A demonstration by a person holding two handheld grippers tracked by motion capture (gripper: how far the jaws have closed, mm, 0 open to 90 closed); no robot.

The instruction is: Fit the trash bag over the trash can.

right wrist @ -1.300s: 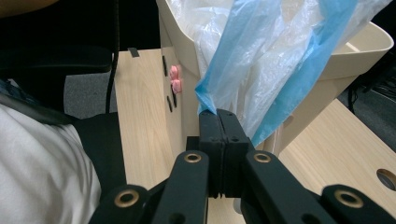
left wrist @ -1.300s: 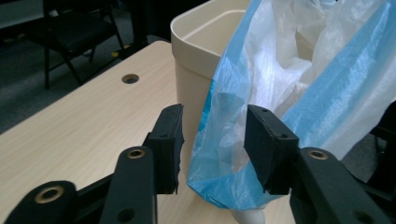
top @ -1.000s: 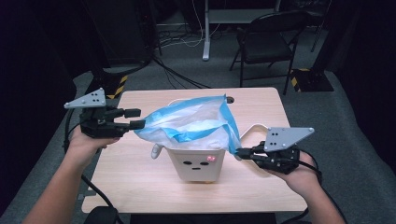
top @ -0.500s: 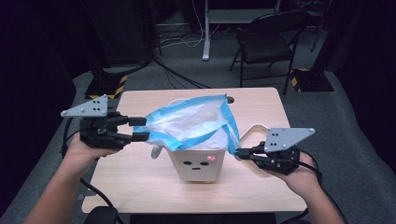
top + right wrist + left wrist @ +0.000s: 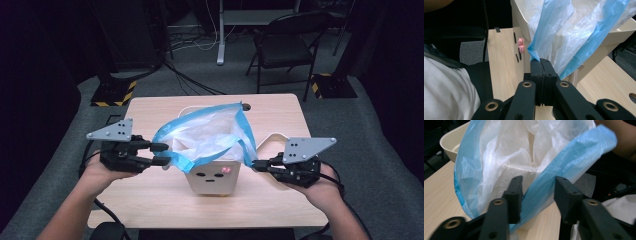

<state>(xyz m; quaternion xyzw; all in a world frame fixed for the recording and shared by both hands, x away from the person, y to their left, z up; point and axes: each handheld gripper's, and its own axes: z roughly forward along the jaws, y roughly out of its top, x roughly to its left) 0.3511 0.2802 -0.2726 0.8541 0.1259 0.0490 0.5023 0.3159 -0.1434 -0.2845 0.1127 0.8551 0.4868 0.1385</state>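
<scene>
Blue-rimmed bag (image 5: pixel 210 135): right gripper (image 5: pixel 261 165) jaws clamp edge; left gripper (image 5: pixel 165 154) jaws apart around rim.

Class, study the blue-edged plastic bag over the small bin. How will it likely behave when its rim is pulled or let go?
The bag looks thin and see-through, so it is probably very light and floppy. Its blue rim sags and folds between the open left tool, so it would likely slump if released. The right tool pinches a corner; the smooth film could slip or stretch.
</scene>
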